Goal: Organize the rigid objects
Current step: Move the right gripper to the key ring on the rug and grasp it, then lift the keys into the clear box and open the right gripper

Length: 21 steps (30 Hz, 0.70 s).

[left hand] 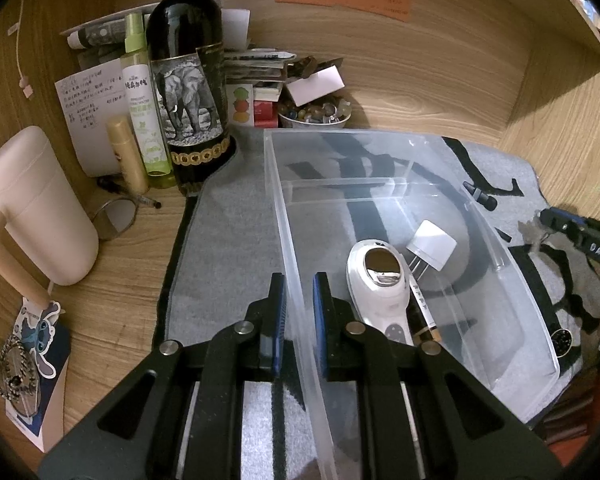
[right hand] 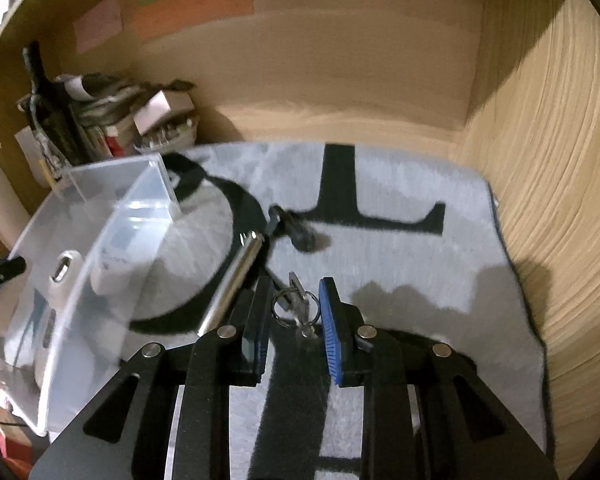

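Observation:
A clear plastic bin (left hand: 500, 240) stands on the grey mat (left hand: 228, 240). My left gripper (left hand: 299, 280) is shut on the bin's left wall. Inside lie a white handheld device (left hand: 376, 284), a white plug (left hand: 432, 244) and a thin pen (left hand: 424, 312). In the right wrist view the bin (right hand: 56, 344) is at the left. My right gripper (right hand: 294, 292) is open, its fingers either side of a key on a ring (right hand: 296, 304) on the mat. A silver metal tube (right hand: 234, 282) and a small black object (right hand: 296, 230) lie on the mat just beyond.
A wine bottle (left hand: 190, 92), a green spray bottle (left hand: 144, 112), a gold tube (left hand: 126, 152) and a pink jug (left hand: 40, 208) stand left of the bin. A bowl of beads (left hand: 316, 114) and papers are behind. Wooden walls enclose the desk (right hand: 548, 200).

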Available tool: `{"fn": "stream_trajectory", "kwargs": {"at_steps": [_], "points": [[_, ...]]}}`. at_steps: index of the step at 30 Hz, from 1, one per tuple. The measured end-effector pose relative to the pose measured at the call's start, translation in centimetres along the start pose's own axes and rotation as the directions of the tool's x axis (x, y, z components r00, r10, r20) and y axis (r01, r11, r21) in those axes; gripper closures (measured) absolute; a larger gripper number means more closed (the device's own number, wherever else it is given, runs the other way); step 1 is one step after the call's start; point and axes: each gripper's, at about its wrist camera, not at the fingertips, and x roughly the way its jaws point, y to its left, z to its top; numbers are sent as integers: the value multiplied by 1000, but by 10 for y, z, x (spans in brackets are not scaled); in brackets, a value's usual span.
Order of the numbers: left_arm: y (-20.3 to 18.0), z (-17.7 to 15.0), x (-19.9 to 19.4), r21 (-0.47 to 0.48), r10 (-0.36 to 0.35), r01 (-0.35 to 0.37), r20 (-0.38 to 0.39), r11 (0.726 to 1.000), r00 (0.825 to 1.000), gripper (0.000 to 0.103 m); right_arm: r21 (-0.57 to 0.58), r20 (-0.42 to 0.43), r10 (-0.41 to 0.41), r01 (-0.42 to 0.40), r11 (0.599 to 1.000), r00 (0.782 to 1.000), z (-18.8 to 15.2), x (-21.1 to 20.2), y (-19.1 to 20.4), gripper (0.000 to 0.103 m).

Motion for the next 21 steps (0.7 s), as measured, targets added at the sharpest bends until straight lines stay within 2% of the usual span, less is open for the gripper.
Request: {"fn": "stream_trajectory", "kwargs": {"at_steps": [10,21], "points": [[-2,1,-2,5,-2,2,3,1000,1000,90,-55,87,38,-34,998,995,20,-26,24,82],[-5,1,-3,6,-1,1,8,1000,1000,90,-179,168,186,-156,971,968,39,-47,77,82]]}}
